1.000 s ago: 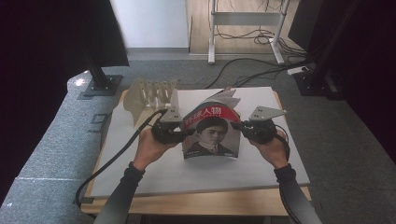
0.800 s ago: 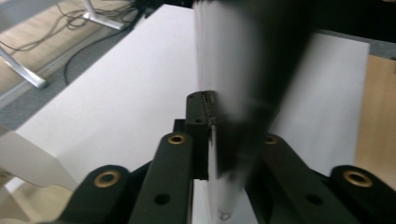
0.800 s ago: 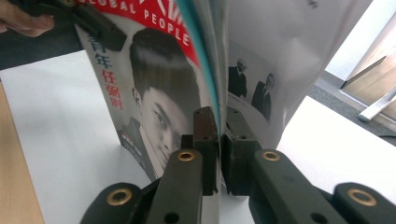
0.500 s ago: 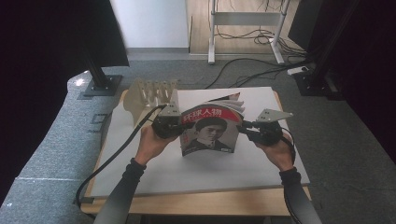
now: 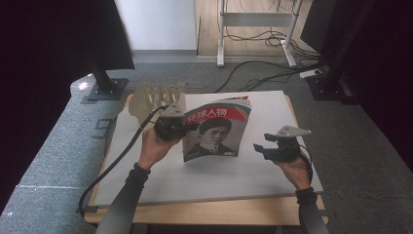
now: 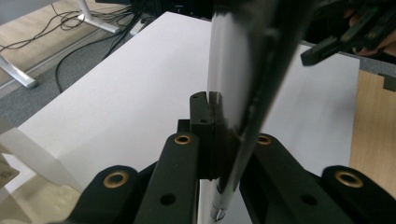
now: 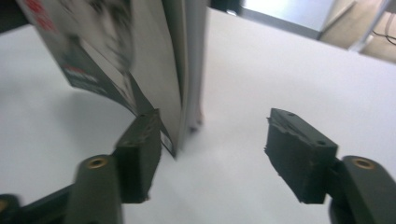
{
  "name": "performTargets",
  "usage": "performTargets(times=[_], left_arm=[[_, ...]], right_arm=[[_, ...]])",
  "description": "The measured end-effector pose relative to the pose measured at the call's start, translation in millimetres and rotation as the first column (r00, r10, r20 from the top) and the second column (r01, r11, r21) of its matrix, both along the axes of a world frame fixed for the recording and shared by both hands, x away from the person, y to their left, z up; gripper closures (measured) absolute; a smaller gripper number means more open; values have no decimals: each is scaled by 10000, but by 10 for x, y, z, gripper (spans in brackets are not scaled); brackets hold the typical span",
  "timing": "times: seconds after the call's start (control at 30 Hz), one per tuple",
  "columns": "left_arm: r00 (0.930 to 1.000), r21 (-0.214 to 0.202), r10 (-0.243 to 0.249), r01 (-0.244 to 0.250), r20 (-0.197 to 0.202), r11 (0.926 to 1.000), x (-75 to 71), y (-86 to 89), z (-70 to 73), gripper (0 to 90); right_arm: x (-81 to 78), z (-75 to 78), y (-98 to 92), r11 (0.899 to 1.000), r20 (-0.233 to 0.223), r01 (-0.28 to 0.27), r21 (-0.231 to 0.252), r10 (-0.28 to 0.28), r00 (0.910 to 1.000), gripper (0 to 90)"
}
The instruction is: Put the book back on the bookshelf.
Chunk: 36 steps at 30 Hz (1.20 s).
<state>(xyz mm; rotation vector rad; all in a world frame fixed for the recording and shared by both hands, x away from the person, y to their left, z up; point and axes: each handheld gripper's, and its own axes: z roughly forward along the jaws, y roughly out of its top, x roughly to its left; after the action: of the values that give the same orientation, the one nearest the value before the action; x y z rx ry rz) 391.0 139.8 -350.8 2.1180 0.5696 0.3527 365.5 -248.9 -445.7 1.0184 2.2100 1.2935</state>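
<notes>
The left gripper point(image 5: 181, 127) had its jaws clamped on the magazine's point(image 5: 216, 131) spine edge, holding it upright above the white table point(image 5: 272, 105). The right gripper point(image 5: 263, 146) stood just off the magazine's opposite edge, low over the table; its jaws had just been opening and gaped wide, pressing nothing, the page edges just beside one pad point(image 7: 140, 156). Behind the magazine stood a pale rack point(image 5: 156, 95).

My left tool point(image 5: 181, 127) and right tool point(image 5: 264, 146) are black, brass bushings at the jaw pivots, each topped by a grey three-cornered plate; a black cable trails from the left, and my sleeves are dark.
</notes>
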Motion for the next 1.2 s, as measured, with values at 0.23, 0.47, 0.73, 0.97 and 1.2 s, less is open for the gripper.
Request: performTargets(times=[0.23,0.47,0.73,0.97,1.2], left_arm=[[9996,-105,159,-161,-214,9998,-18,125,106,868],[9974,-213,559,-569,-460,9982,-53,332,174,870],[9924,-252,1104,-1119,-550,9934,-134,600,274,870],[9835,-407,1738,-1759,-506,9836,-194,833,352,869],[9661,-427,2519,-2544,-557,9662,-252,1114,390,869]], right_arm=[[18,-286,39,9972,-483,484,-571,-511,9975,132],[23,-548,44,9928,-1000,885,-812,-964,9903,31],[56,-806,86,9882,-1534,932,-1218,-1115,9819,0],[67,-902,140,9797,-1615,856,-1813,-1155,9801,0],[67,-906,138,9800,-1621,874,-1788,-1170,9798,0]])
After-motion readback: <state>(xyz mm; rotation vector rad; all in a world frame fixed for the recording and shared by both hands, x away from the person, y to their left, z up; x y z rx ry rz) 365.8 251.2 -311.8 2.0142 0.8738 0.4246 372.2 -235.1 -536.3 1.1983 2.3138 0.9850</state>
